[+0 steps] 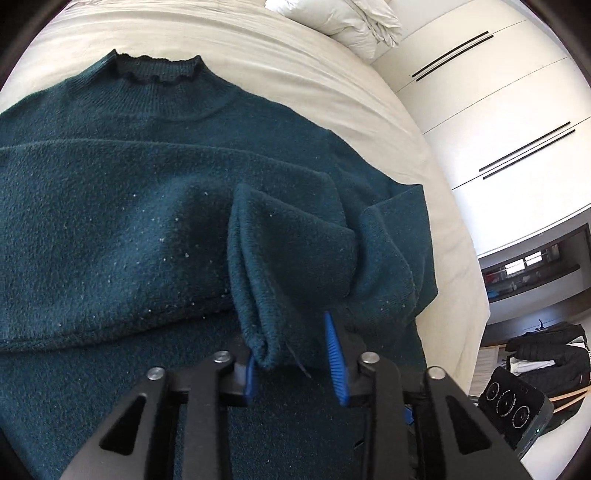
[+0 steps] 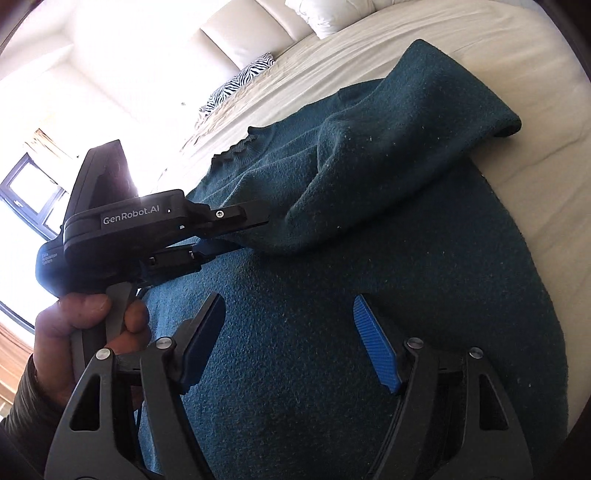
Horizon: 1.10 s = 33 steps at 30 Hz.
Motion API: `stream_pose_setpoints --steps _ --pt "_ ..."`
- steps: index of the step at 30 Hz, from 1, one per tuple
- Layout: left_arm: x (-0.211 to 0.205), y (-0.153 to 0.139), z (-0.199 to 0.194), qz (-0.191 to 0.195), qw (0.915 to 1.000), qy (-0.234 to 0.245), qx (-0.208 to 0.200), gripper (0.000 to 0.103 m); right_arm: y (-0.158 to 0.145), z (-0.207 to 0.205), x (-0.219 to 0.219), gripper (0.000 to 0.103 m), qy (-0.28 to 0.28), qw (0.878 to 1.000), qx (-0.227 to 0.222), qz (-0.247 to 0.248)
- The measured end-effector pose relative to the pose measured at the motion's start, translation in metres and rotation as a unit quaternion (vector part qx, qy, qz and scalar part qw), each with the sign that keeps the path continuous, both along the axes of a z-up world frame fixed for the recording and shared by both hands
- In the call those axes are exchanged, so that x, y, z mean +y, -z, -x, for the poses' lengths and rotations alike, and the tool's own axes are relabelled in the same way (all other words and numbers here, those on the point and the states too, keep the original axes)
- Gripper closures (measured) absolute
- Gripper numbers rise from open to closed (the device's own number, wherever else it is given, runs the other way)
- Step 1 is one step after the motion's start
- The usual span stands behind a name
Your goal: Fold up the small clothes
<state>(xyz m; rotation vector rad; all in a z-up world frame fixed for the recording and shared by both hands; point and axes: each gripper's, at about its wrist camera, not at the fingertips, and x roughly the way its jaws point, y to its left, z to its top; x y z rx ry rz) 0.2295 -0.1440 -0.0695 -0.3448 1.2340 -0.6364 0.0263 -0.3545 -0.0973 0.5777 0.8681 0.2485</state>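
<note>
A dark teal knit sweater (image 1: 122, 206) lies flat on a cream bed sheet (image 1: 258, 48), collar (image 1: 157, 68) at the far side. One sleeve is folded across the body. My left gripper (image 1: 297, 365) has its blue fingers (image 1: 334, 360) apart, and the cuff of the other sleeve (image 1: 291, 258) sits between them, against the left finger. In the right wrist view the left gripper (image 2: 255, 225) meets that sleeve (image 2: 388, 158), which lies across the sweater body (image 2: 332, 332). My right gripper (image 2: 291, 343) is open and empty above the sweater's lower part.
White pillows (image 1: 347, 22) lie at the head of the bed. A zebra-print cushion (image 2: 243, 83) lies on the bed's far side. White wardrobe doors (image 1: 491, 92) stand beside the bed. A dark jacket on a chair (image 1: 543, 354) sits beyond the bed edge.
</note>
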Motion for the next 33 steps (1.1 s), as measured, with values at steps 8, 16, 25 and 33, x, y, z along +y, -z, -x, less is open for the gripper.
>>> stream_pose_setpoints --steps 8,16,25,33 --pt "-0.013 -0.015 0.004 -0.049 0.9974 -0.011 -0.053 0.071 0.003 -0.006 0.003 0.032 0.001 1.000 0.000 0.003" --pt "-0.027 -0.013 0.002 -0.063 0.9949 -0.009 -0.078 0.092 0.004 -0.001 0.000 0.032 -0.001 1.000 -0.007 -0.002" --pt "-0.025 -0.071 0.028 -0.067 0.9774 -0.009 -0.201 0.094 0.001 0.003 -0.010 0.034 0.006 1.000 -0.005 -0.022" --pt "0.041 -0.128 0.010 0.006 0.9633 -0.077 -0.257 0.095 0.000 -0.008 -0.048 0.033 0.062 0.989 -0.001 -0.133"
